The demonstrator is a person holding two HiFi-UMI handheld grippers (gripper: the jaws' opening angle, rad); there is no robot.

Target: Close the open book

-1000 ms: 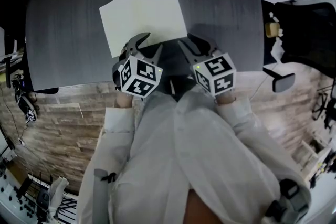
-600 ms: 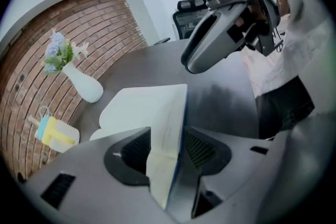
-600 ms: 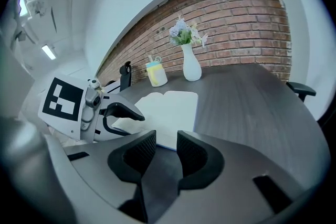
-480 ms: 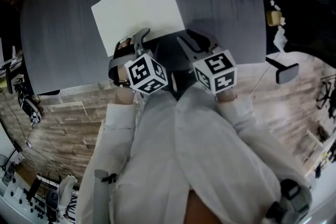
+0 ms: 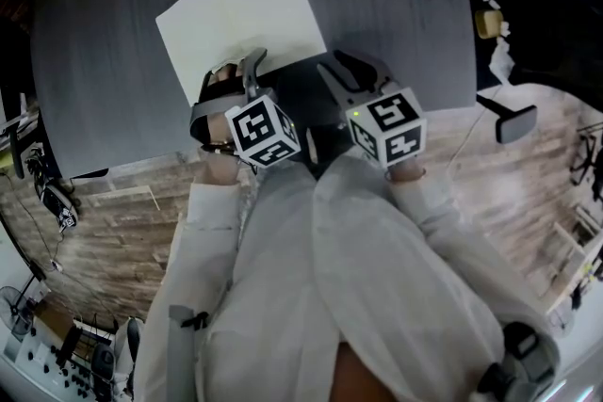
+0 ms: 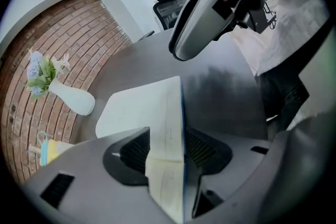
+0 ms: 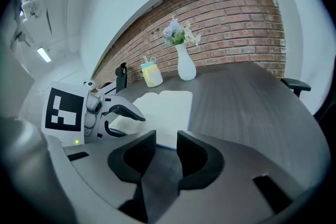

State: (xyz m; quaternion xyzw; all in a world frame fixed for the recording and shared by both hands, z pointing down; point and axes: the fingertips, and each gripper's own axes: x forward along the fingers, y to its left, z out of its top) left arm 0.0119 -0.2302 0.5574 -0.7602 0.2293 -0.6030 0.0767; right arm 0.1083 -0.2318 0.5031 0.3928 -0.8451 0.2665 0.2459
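Presently the book (image 5: 236,14) lies open: left gripper (image 5: 236,71) jaws, just widened, loosely straddle its edge; right gripper (image 5: 341,71) spread, empty.

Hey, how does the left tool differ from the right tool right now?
The left tool has the near edge of the book between its jaws; the right tool has nothing between its jaws. The left tool's jaws stand wider and have just been opening; the right tool's gap is narrower. The left tool reaches over the page, while the right tool is over bare table just short of the book. Both are open, and neither is gripping anything.
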